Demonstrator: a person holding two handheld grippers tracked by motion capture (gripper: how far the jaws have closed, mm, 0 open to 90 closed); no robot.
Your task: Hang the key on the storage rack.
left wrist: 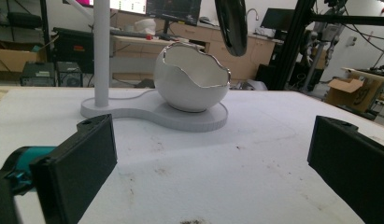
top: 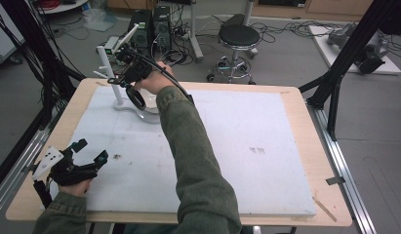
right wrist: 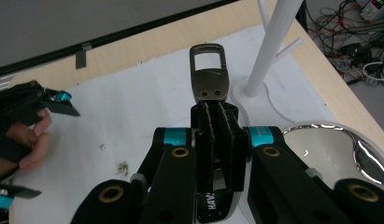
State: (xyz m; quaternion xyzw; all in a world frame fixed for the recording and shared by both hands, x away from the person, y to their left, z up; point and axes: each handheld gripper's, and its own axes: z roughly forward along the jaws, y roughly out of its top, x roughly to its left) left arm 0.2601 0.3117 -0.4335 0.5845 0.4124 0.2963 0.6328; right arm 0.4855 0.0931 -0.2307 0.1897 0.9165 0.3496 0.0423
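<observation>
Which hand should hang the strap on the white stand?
Right, probably. The right gripper is shut on the black strap, its metal buckle close to the white stand. The left gripper sits open near the table's front edge, apart from the stand.

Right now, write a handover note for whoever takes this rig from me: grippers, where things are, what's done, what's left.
Left gripper: open, holding nothing, at the near left of the pad.
Right gripper: shut on the black strap, with its metal buckle sticking out past the jaws.
Things: the strap's loop hangs in the air just above the bowl, beside the pole of the white stand. The bowl sits on the stand's base.
Done: strap picked up and brought to the stand.
Left: probably hang it on a peg or lower it into the bowl, then open the jaws.
</observation>
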